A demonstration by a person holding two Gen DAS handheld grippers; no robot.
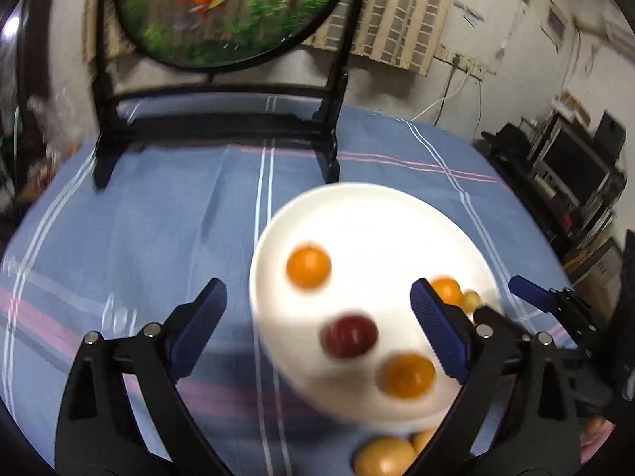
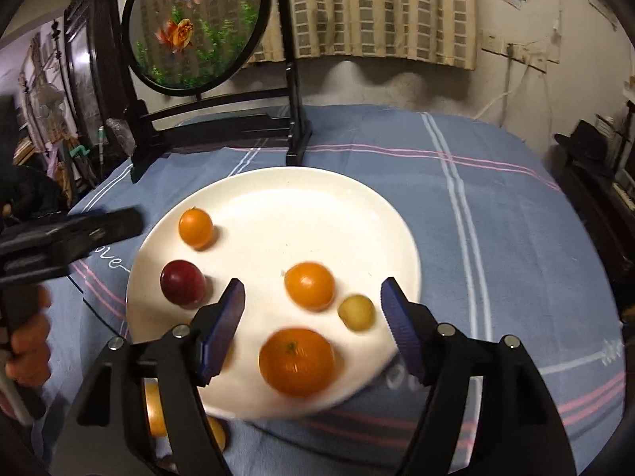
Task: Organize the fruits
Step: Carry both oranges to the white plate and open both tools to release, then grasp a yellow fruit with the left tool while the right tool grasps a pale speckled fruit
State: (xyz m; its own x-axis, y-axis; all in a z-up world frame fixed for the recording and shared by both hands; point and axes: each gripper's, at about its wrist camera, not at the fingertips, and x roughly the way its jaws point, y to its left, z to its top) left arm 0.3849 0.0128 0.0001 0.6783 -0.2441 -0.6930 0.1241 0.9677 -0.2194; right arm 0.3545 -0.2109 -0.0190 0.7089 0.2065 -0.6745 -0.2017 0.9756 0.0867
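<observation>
A white plate (image 2: 317, 206) lies on the blue striped cloth and holds several fruits: a large orange (image 2: 297, 361), two smaller oranges (image 2: 309, 285) (image 2: 195, 227), a dark red plum (image 2: 182, 281) and a small yellow fruit (image 2: 356, 311). My right gripper (image 2: 311, 327) is open and empty, its jaws either side of the large orange, just above it. My left gripper (image 1: 317, 329) is open and empty over the plate's (image 1: 369, 218) left edge, near the plum (image 1: 349, 335). It also shows blurred at the left of the right wrist view (image 2: 79, 234).
A black wooden stand (image 2: 222, 119) with a round goldfish picture (image 2: 194, 27) stands at the back of the table. More yellow-orange fruits (image 1: 385, 456) lie on the cloth in front of the plate. Shelves and clutter sit beyond the table's right edge (image 1: 575, 166).
</observation>
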